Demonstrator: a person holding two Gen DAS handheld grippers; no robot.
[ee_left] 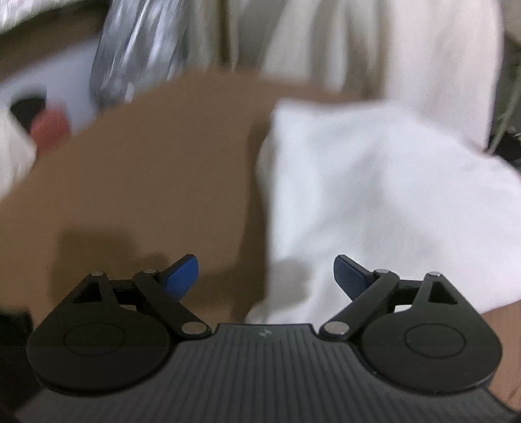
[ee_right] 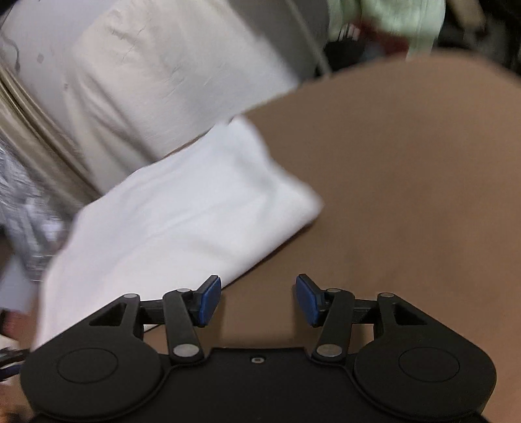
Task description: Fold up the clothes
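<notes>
A white folded garment (ee_left: 374,201) lies on the brown table (ee_left: 146,182), on the right of the left wrist view. My left gripper (ee_left: 265,276) is open and empty, its blue fingertips (ee_left: 182,275) just short of the garment's near left edge. In the right wrist view the same white garment (ee_right: 182,221) lies at the left on the brown table (ee_right: 407,182). My right gripper (ee_right: 257,301) is open and empty, its left fingertip close to the garment's near corner. Both views are blurred.
A person in cream trousers (ee_left: 374,45) stands behind the table's far edge, and shows in the right wrist view (ee_right: 156,71) too. A shiny plastic wrap (ee_left: 140,48) hangs at the back left. Coloured clothes (ee_right: 390,26) lie beyond the table's far edge.
</notes>
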